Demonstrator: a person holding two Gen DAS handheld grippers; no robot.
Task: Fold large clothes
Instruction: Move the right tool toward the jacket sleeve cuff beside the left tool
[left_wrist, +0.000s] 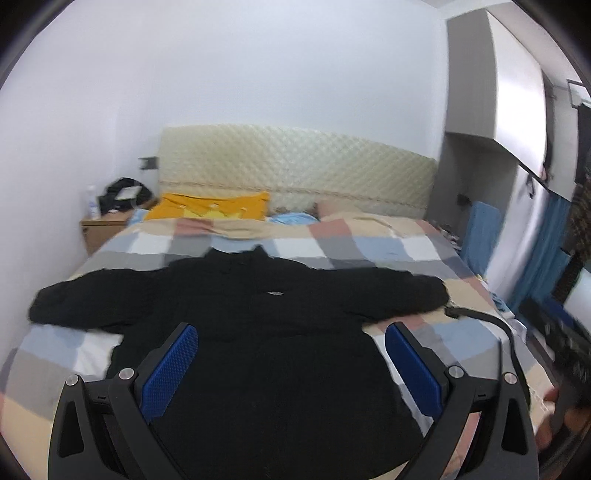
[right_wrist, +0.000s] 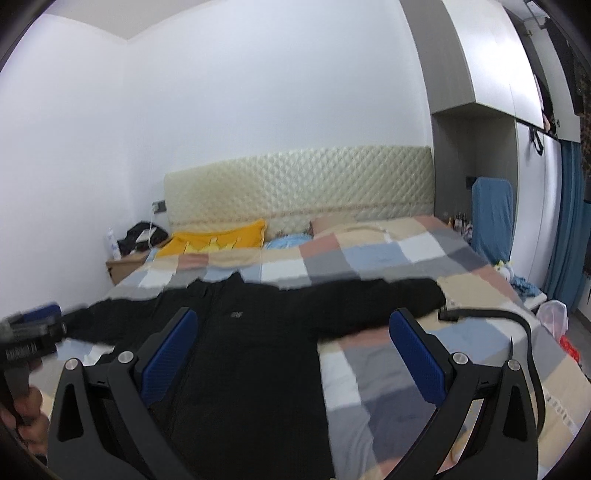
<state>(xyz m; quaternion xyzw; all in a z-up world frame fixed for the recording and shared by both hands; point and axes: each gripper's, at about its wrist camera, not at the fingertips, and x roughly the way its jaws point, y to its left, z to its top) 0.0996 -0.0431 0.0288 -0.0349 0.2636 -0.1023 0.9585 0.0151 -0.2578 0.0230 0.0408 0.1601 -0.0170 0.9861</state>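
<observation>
A large black jacket (left_wrist: 258, 314) lies flat and face up on the checked bedspread (left_wrist: 369, 243), sleeves spread to both sides, collar toward the headboard. It also shows in the right wrist view (right_wrist: 251, 332). My left gripper (left_wrist: 291, 347) is open and empty, held above the jacket's lower body. My right gripper (right_wrist: 293, 339) is open and empty, above the jacket's right side and the bedspread (right_wrist: 369, 266). The left gripper shows blurred at the left edge of the right wrist view (right_wrist: 29, 336).
A quilted cream headboard (left_wrist: 295, 170) stands at the far end. A yellow pillow (left_wrist: 210, 210) and a blue one (left_wrist: 291, 218) lie by it. A wooden nightstand (left_wrist: 103, 225) with a dark bag stands far left. A wardrobe (left_wrist: 498, 92) and blue curtain (right_wrist: 569, 221) are at the right.
</observation>
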